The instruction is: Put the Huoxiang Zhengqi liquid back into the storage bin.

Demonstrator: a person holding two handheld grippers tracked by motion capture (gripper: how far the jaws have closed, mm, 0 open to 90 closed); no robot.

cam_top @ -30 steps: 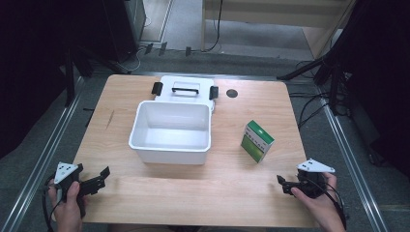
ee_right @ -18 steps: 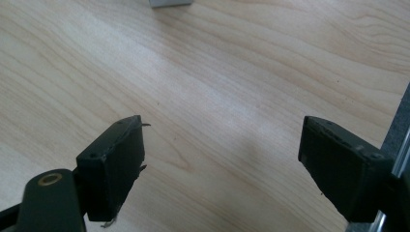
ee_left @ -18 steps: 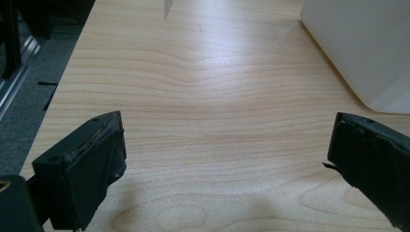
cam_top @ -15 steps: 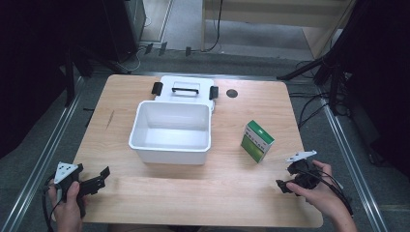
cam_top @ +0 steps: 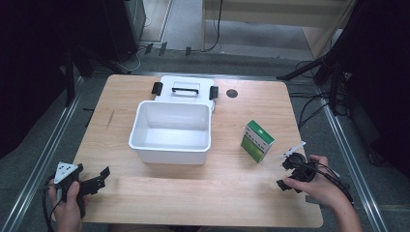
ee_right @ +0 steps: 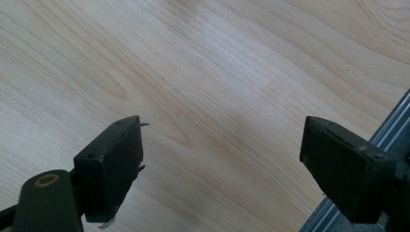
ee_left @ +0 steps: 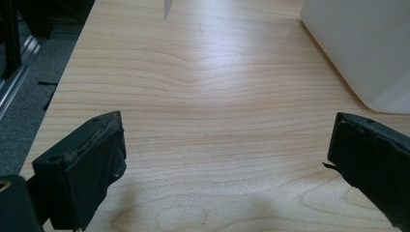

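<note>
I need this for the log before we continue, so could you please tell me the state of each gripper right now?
Left gripper: open, holding nothing, over bare table.
Right gripper: open, holding nothing.

High view overhead, gripper views near table

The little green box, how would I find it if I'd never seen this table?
Start at the big white tub in the middle of the wooden table. Look to its right: the green box stands alone there, the only colourful thing, with a white front.
</note>
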